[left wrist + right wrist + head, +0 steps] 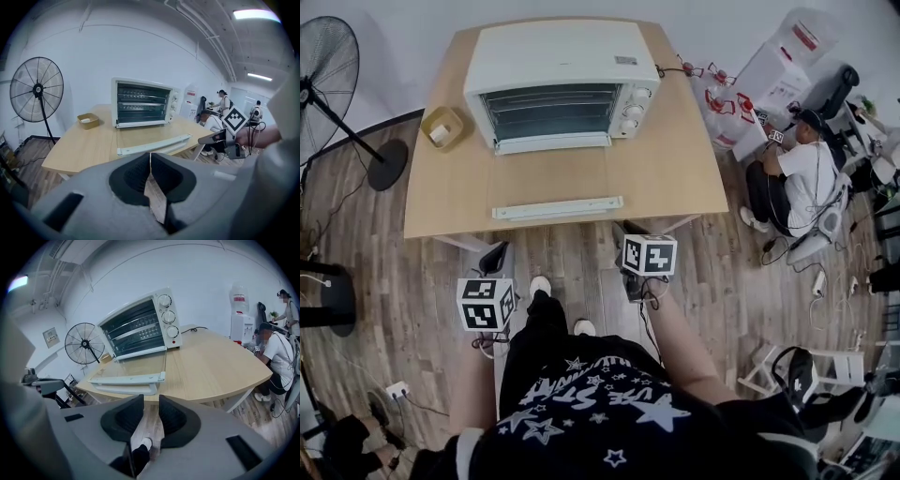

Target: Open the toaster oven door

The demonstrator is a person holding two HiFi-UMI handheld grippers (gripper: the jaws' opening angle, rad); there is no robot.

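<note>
toaster oven (561,82) sits at the far side of the table (675,169), its door (555,178) lying open and flat. off the table's near edge, your left gripper (150,161) is closed and your right gripper (151,404) narrowly apart, empty

The left tongs (150,157) and the right tongs (151,401) are held short of the table's (675,187) near edge, pointed toward it. The left jaws are pressed together; the right jaws are parted, with nothing between them.

Wood floor (394,272) running under tan table (675,178); blk fan (323,61) standing at 10 o'clock, white wall (140,51) rising behind; strip light (255,14) glowing at 1.
</note>
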